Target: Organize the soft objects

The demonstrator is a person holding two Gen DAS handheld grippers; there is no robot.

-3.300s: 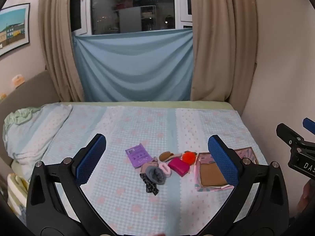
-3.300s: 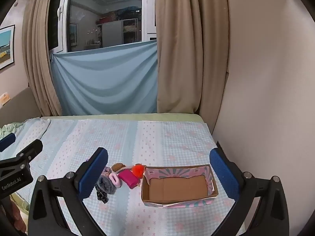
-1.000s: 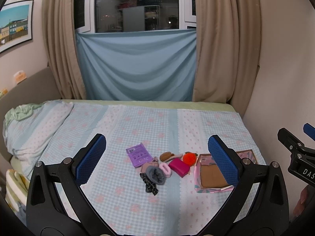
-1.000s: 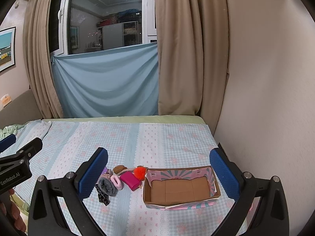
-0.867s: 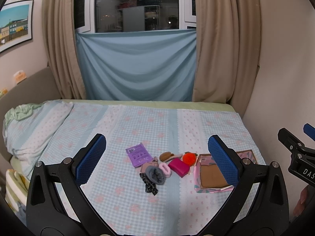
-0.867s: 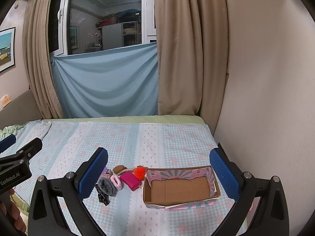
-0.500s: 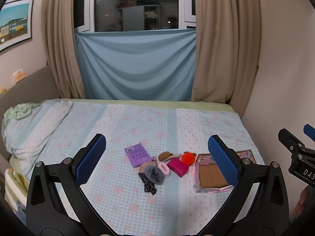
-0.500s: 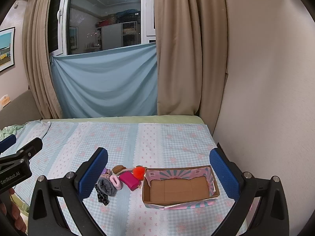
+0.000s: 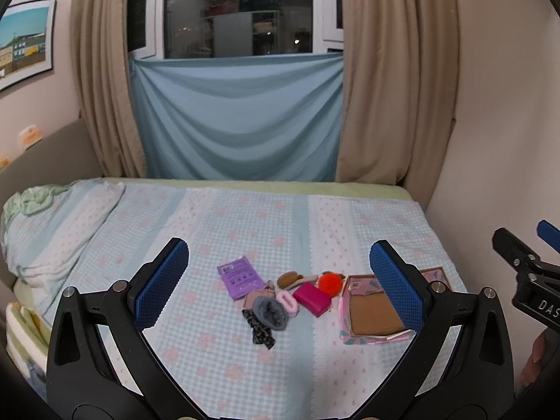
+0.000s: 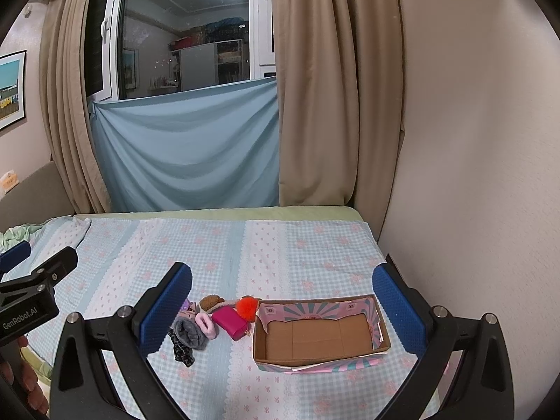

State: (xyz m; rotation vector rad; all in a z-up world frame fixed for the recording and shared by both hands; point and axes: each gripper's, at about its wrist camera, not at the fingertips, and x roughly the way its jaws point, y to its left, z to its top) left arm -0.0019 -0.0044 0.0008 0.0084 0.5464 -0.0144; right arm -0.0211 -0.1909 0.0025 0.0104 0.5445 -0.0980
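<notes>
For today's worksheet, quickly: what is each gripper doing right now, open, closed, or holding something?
Left gripper: open, holding nothing, above the bed.
Right gripper: open, holding nothing, above the bed.

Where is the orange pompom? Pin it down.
In both views the orange pompom lies on the bed, against the cardboard box's left wall, beside the magenta pouch.

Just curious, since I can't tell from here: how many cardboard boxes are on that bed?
1. The cardboard box sits on the bed, right of the pile of small soft things, with nothing visible inside. No other box shows in either view.
</notes>
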